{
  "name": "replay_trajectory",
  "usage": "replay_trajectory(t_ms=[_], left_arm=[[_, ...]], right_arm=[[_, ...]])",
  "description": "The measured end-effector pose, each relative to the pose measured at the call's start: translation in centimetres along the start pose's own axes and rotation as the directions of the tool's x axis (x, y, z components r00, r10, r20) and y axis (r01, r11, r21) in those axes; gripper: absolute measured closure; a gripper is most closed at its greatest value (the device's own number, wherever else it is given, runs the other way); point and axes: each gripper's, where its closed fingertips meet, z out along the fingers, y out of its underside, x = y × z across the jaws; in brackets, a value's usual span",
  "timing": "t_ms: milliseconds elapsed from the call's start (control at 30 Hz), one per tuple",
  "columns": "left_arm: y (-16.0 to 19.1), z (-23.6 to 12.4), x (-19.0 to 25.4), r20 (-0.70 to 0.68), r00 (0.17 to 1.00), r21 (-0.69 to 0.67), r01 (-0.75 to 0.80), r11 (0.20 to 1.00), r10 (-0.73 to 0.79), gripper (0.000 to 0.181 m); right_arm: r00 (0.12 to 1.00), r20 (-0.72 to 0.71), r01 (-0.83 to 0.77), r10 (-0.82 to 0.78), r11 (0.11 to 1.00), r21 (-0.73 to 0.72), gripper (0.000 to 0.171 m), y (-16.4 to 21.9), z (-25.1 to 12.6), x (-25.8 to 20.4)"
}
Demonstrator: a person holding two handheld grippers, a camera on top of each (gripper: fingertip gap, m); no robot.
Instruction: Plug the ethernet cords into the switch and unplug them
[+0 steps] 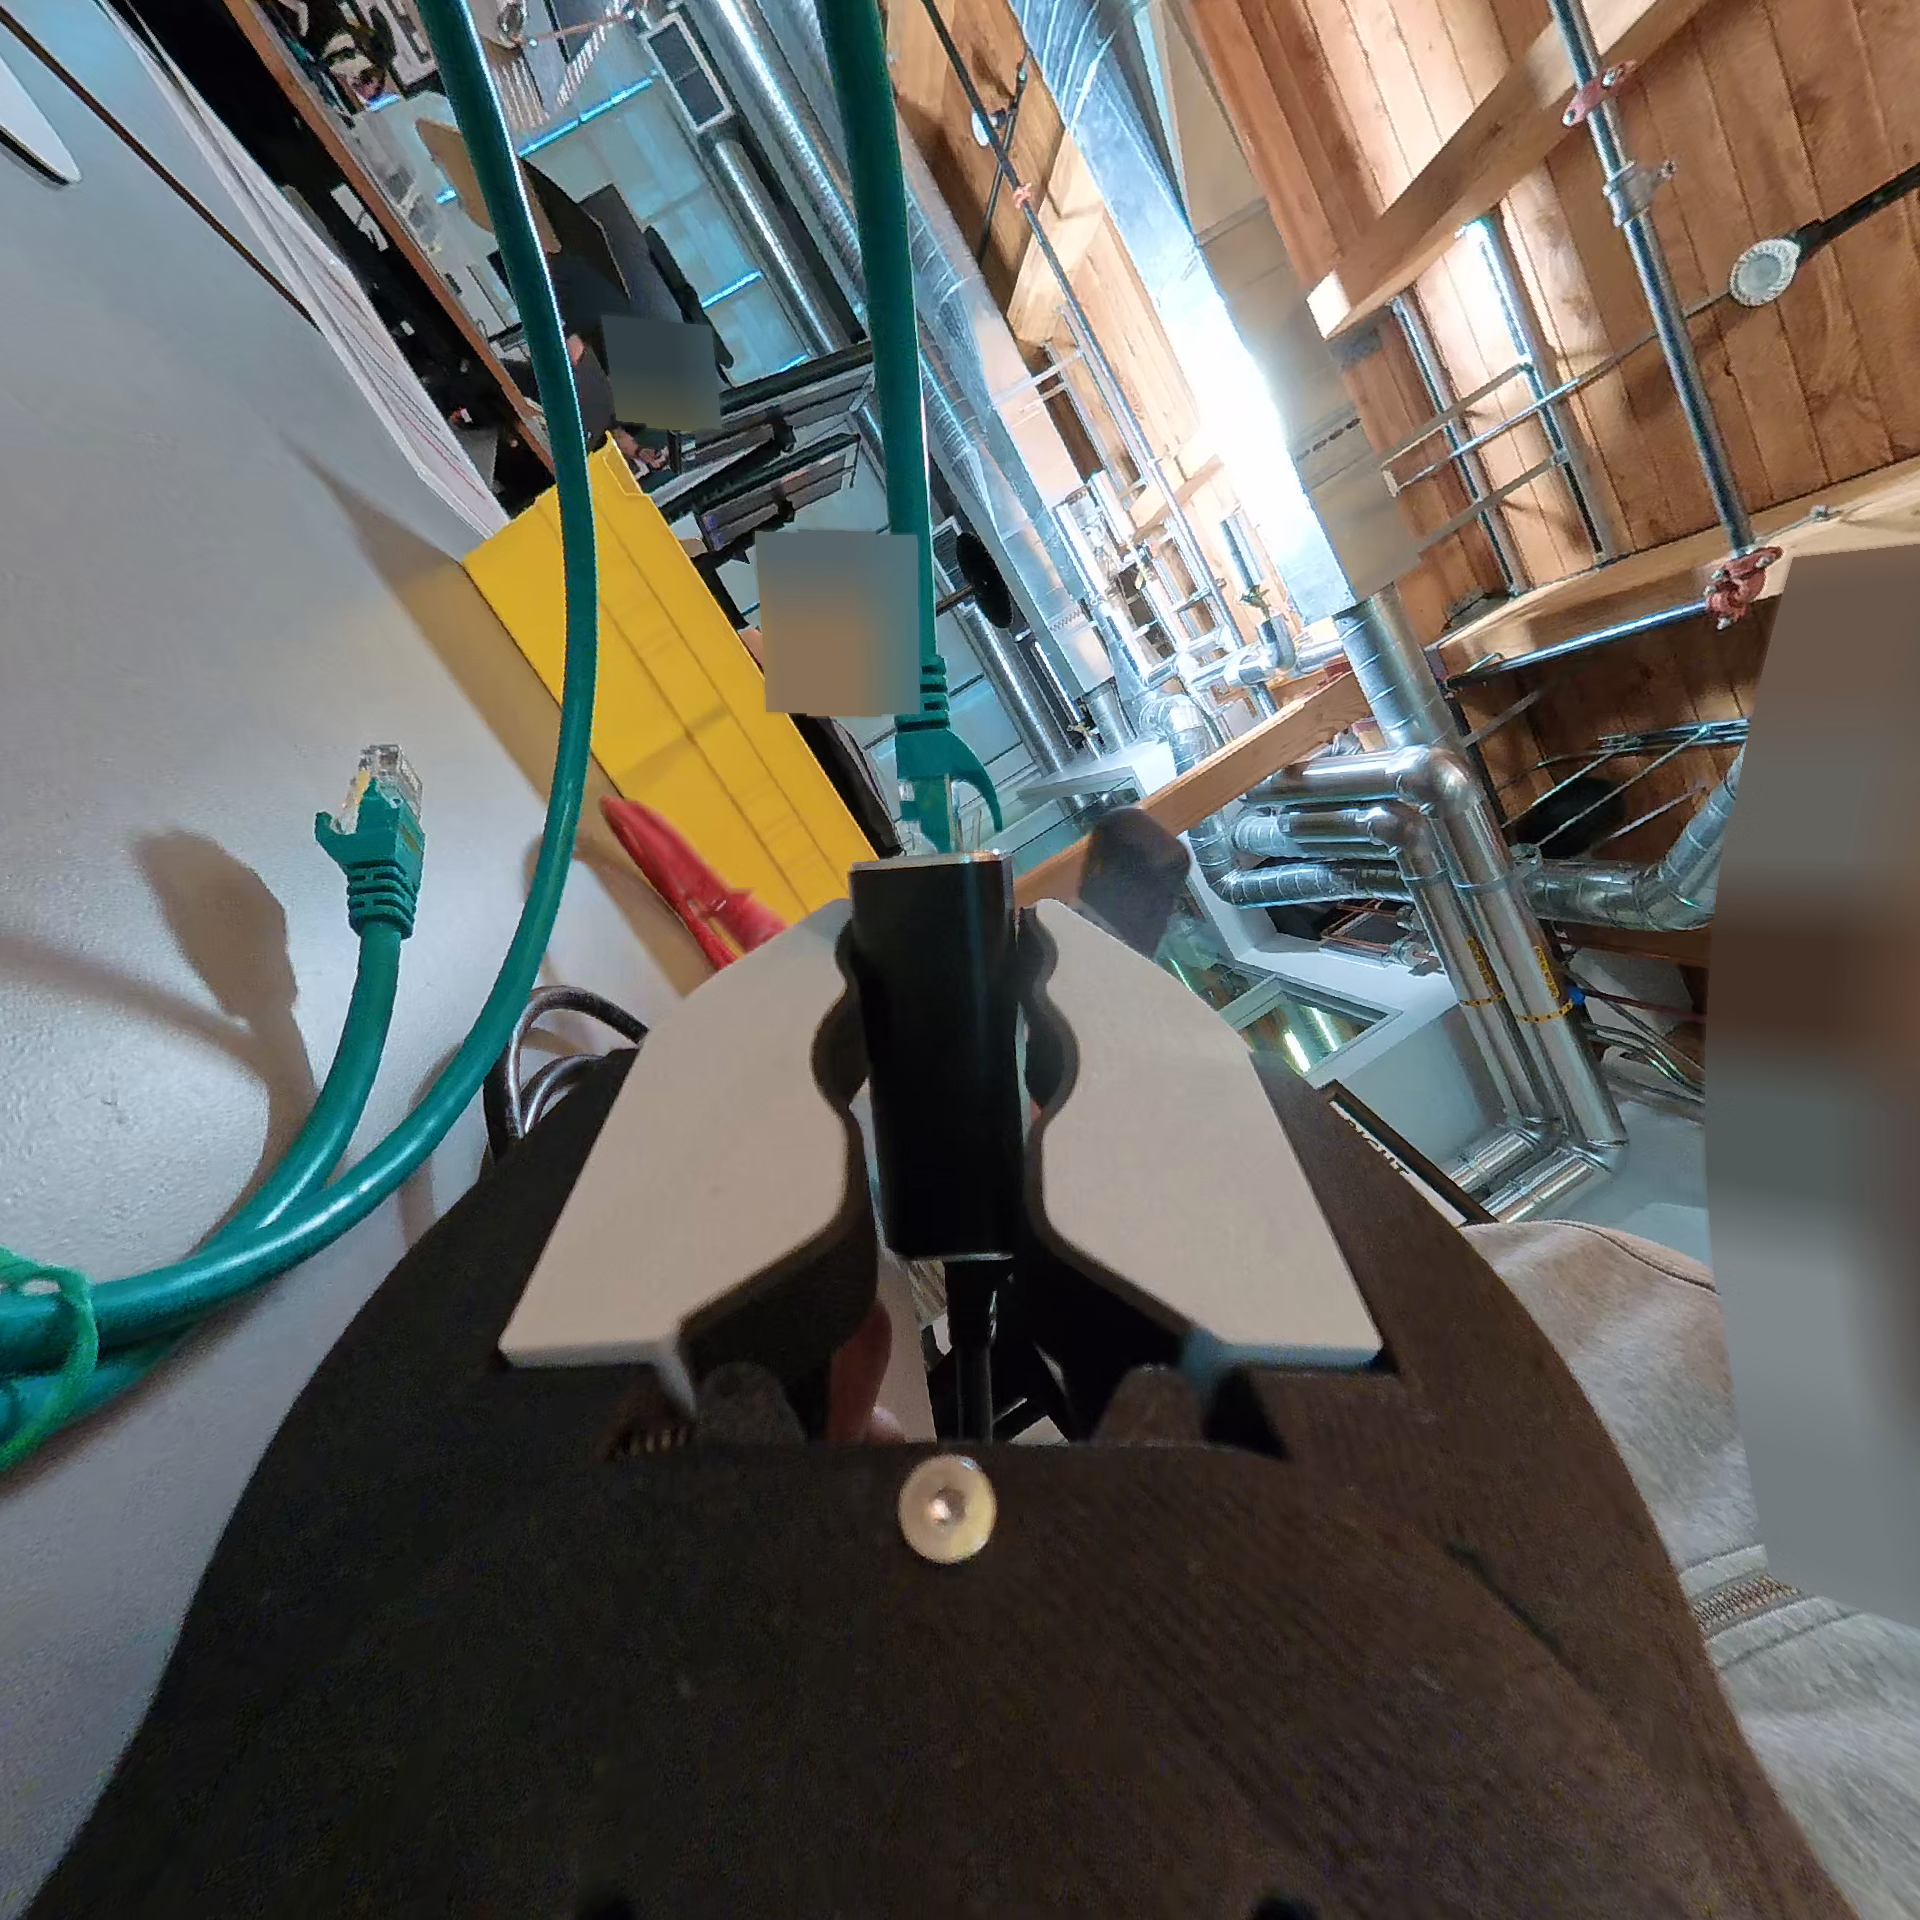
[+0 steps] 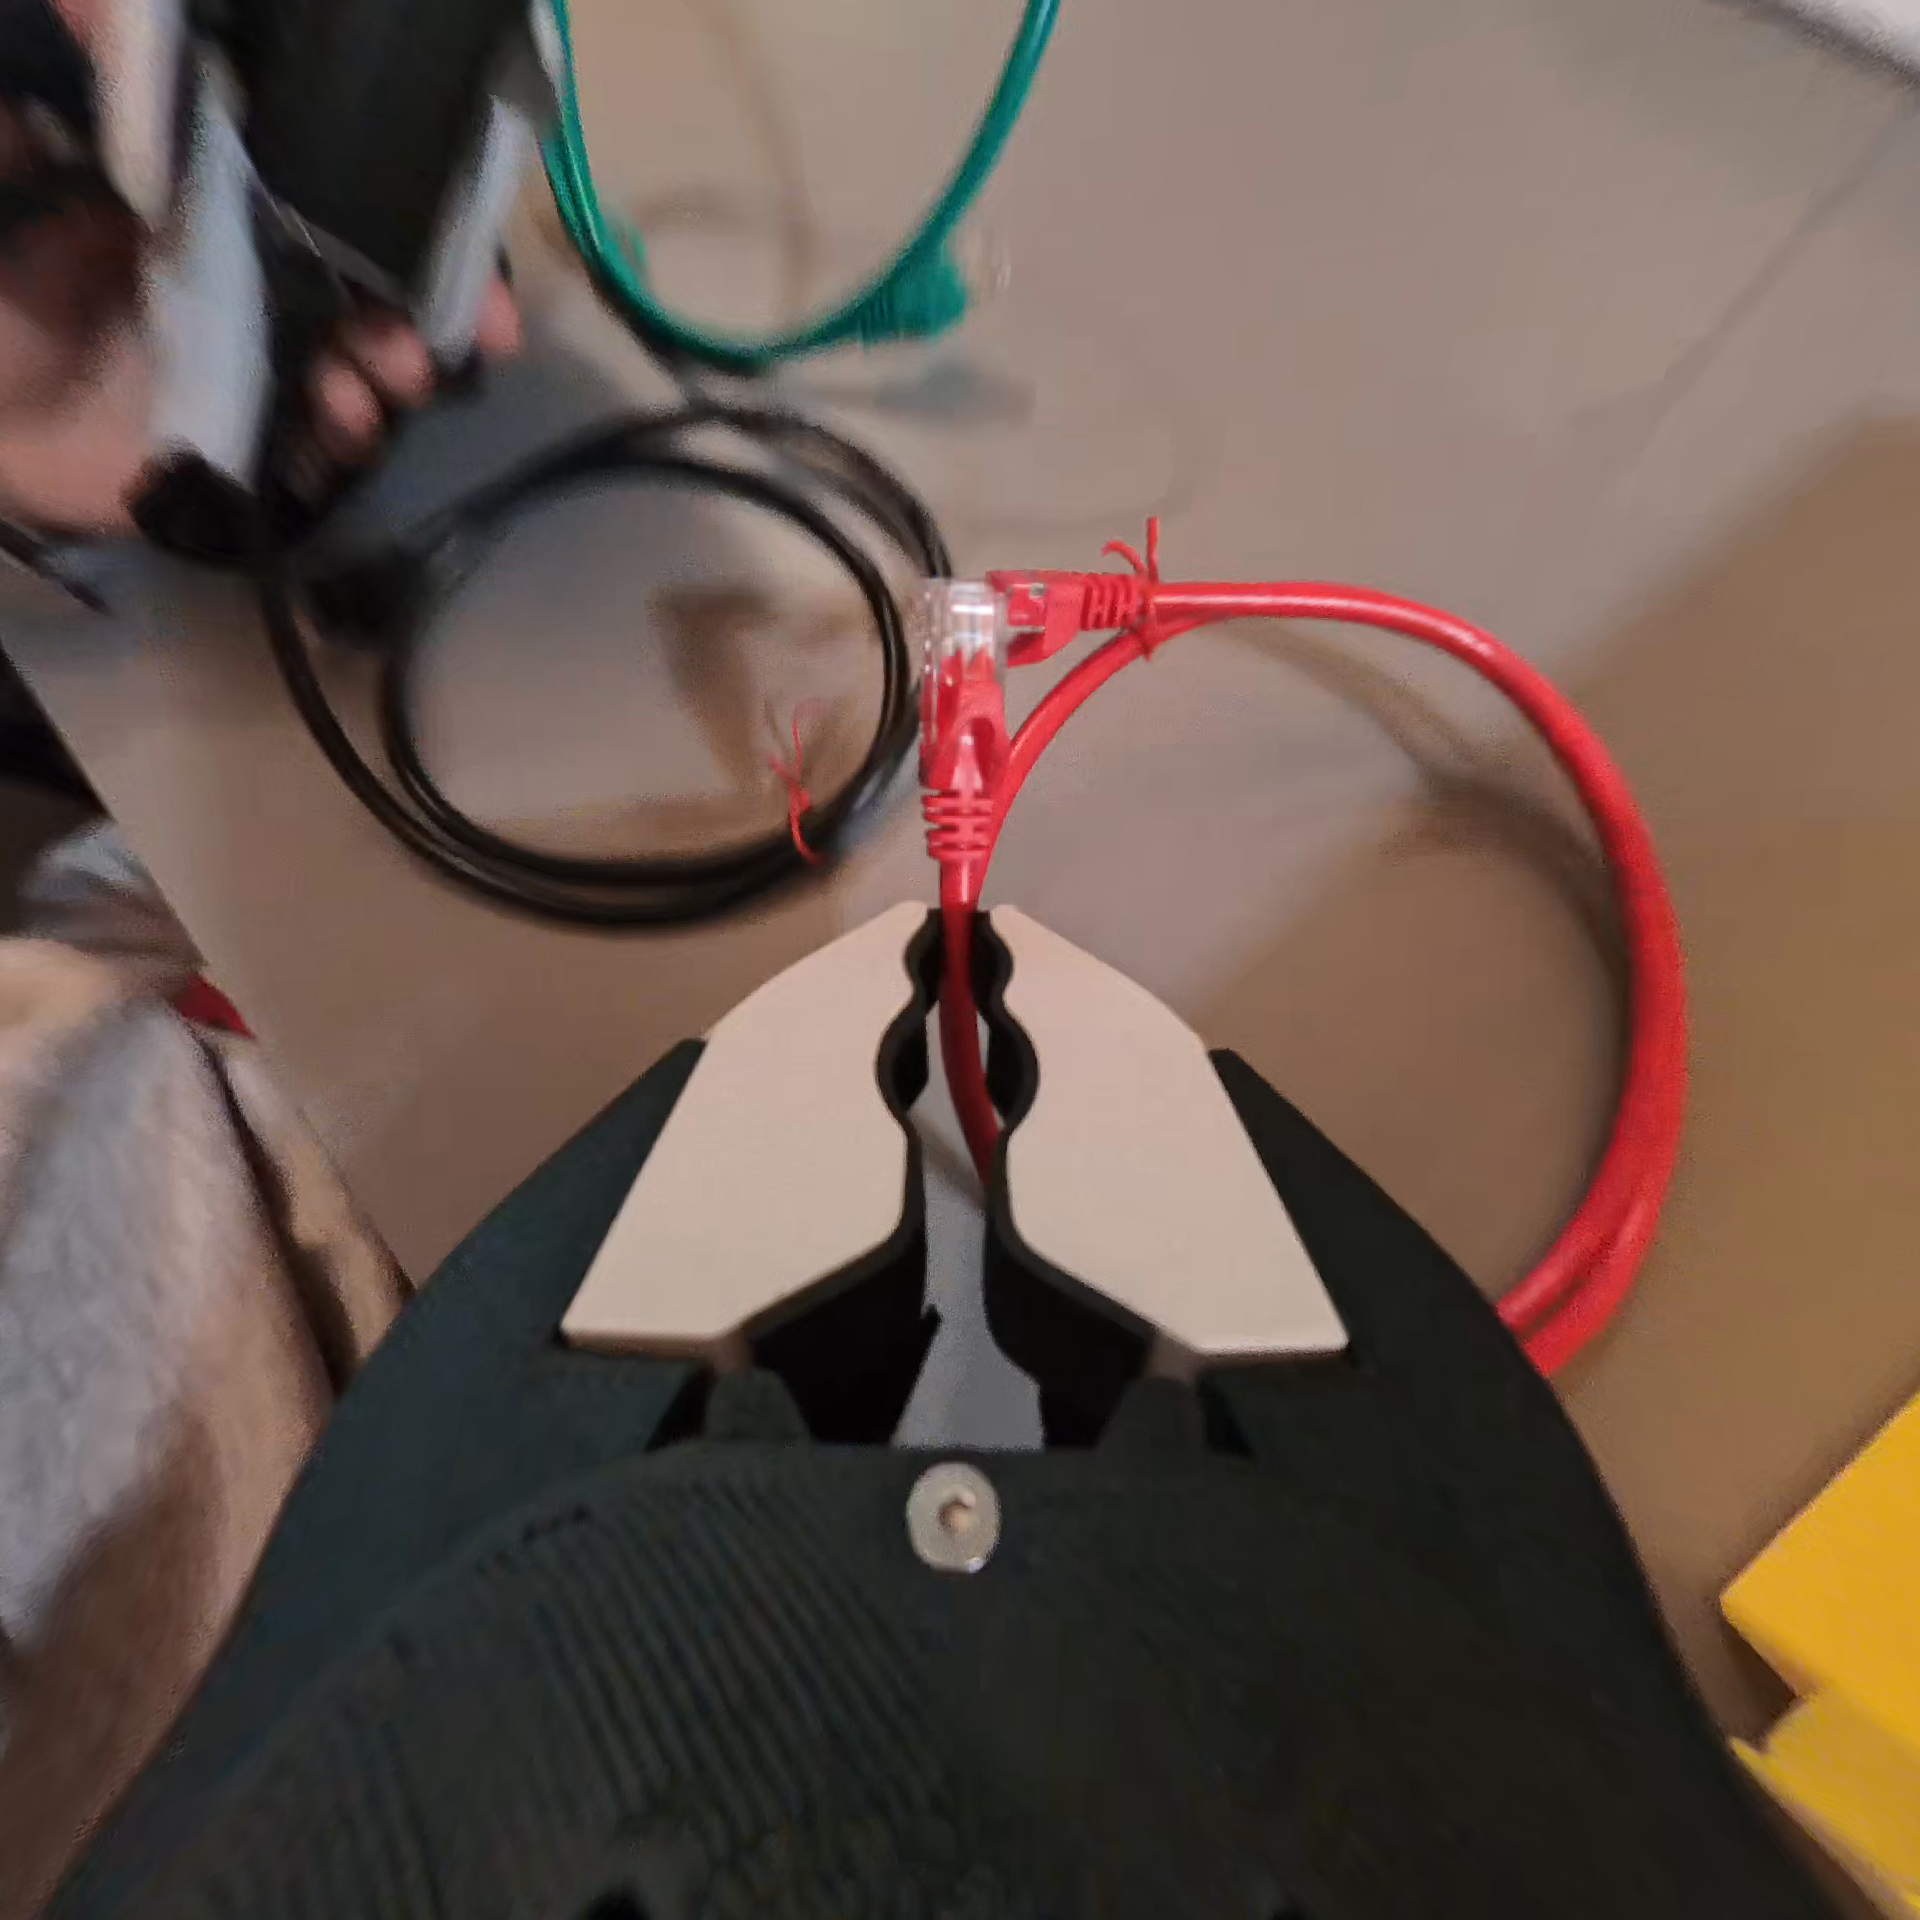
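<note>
My left gripper (image 1: 935, 914) is shut on a small black switch (image 1: 935, 1049) and holds it up, tilted toward the ceiling. A green ethernet cord's plug (image 1: 930, 774) sits in the switch's top port. The cord's other green plug (image 1: 376, 821) lies free on the white table (image 1: 156, 675). My right gripper (image 2: 958, 914) is shut on a red ethernet cord (image 2: 961, 1039) just behind its plug (image 2: 961, 748), above the table (image 2: 1299, 364). The cord's second red plug (image 2: 1039, 603) is tied beside it. The left gripper (image 2: 312, 208) shows blurred at the top left.
A coiled black cable (image 2: 582, 852) lies on the table left of the red plugs. A yellow bin (image 1: 675, 675) stands at the table's edge and also shows in the right wrist view (image 2: 1829, 1621). A red cord loop (image 1: 686, 883) lies near it.
</note>
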Motion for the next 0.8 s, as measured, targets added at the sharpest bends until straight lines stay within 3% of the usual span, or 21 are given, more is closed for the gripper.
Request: replay_trajectory(t_ms=[33,167,300,467,800], left_arm=[[0.0,0.0,0.0,0.000,1.000,0.000,0.000,1.000,0.000,0.156],[0.0,0.0,0.0,-0.001,1.000,0.001,0.002,1.000,-0.002,0.156],[0.0,0.0,0.0,-0.001,1.000,0.002,0.003,1.000,-0.003,0.157],[0.0,0.0,0.0,0.002,1.000,0.002,0.002,1.000,-0.002,0.157],[0.0,0.0,0.0,0.002,1.000,0.000,0.000,1.000,0.000,0.157]], right_arm=[[1.000,0.003,-0.014,0.013,0.996,0.089,0.165,-1.5,-1.1,0.1],[0.997,-0.078,0.014,0.023,0.894,0.448,0.165,-6.9,-8.0,1.6],[0.951,-0.306,0.165,0.039,0.775,0.610,0.165,-8.9,-15.4,4.1],[0.858,-0.506,0.256,0.089,0.779,0.572,0.165,-6.9,-18.7,8.7],[0.771,-0.608,0.128,0.189,0.889,0.439,0.165,-0.6,-16.0,16.8]])
